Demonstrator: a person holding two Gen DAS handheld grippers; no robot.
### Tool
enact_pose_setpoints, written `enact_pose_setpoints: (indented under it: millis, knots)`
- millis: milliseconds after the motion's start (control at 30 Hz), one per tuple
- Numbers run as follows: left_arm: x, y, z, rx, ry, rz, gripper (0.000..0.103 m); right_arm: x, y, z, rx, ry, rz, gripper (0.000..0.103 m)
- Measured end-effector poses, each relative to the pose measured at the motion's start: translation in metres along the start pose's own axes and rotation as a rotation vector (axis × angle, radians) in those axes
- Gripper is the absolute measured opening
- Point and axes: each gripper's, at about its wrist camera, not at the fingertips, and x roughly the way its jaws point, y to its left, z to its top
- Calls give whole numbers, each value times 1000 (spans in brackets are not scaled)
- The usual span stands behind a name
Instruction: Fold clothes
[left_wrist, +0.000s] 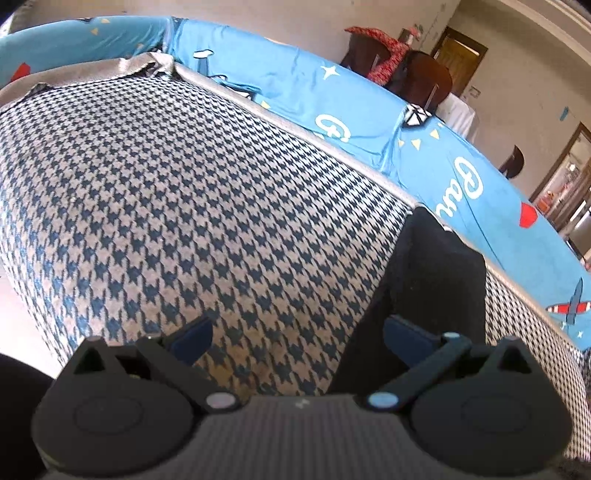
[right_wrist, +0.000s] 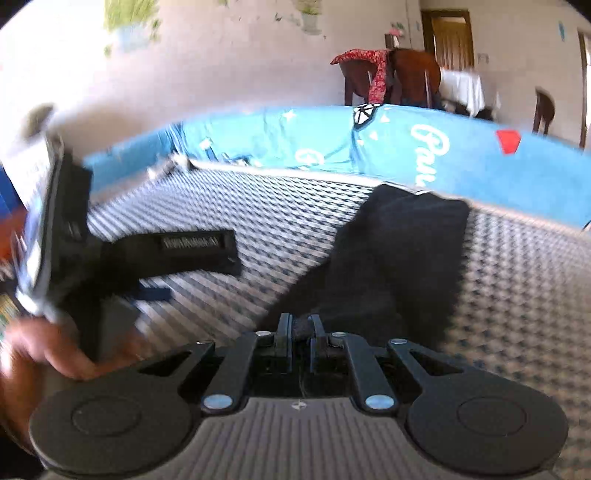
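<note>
A black garment lies rumpled on a blue-and-white houndstooth cover. In the left wrist view my left gripper is open just above the cover, nothing between its blue fingertips, and its right finger is over the garment's near edge. In the right wrist view my right gripper is shut on a fold of the black garment, which stretches away from the jaws over the houndstooth cover. The left tool's black body and the hand holding it show blurred at the left.
A bright blue printed sheet runs along the back of the houndstooth cover, also seen as the blue sheet. Behind it stand dark wooden chairs with a red cloth, a white-covered table and a wooden door.
</note>
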Motion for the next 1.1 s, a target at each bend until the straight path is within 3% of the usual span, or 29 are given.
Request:
enact_pose_setpoints:
  millis: [200,367,467,700,900,1100]
  knots:
    - [-12,13,11,-38,-56,18,103,3,18,-2,26,-38,145,9]
    - [-12,15,13,-27,-50,41,103,37,30,-17,16,38,190,10]
    - [-11,11,12,-15,-51,43,103,55,34,-27,0,116,216,15]
    - [-9,5,8,20,-57,65,103,47,26,-33,2,164,272,21]
    - [-8,-1,6,65,-45,70,103,23,15,-40,-49,151,206,24]
    - [3,-16,-4,146,-1,50,103,-2,-6,-54,-75,131,76,28]
